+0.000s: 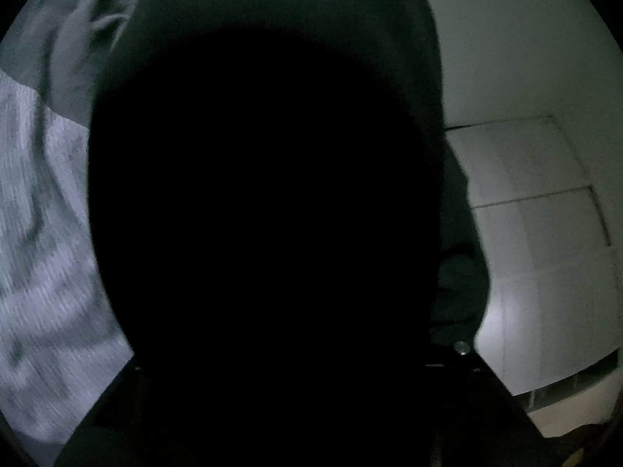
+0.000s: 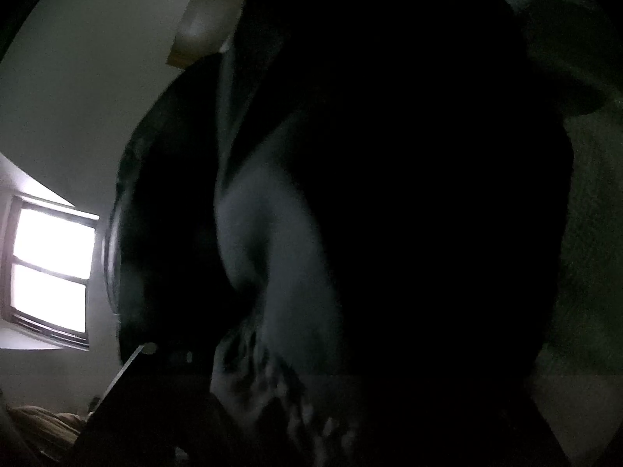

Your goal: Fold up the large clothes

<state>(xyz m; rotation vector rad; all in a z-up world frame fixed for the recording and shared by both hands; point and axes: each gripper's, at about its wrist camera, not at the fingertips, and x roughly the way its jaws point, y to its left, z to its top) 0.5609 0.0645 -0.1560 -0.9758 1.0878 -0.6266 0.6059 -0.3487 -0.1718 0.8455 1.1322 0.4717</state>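
A dark garment [image 1: 264,214] hangs right in front of the left wrist camera and blacks out most of that view. It hides the left gripper's fingers, so I cannot tell how they stand. In the right wrist view the same dark garment [image 2: 409,214] fills the middle and right, with a paler fold [image 2: 272,241] of cloth down its left side. The right gripper's fingers are also lost in the dark cloth. Only a dim part of the right gripper's frame [image 2: 136,366] shows at lower left.
A light ribbed cloth [image 1: 39,253] lies at the left of the left wrist view. A pale wall with panel seams [image 1: 537,202] is at the right. In the right wrist view a bright window [image 2: 50,268] and a pale wall [image 2: 97,78] are at the left.
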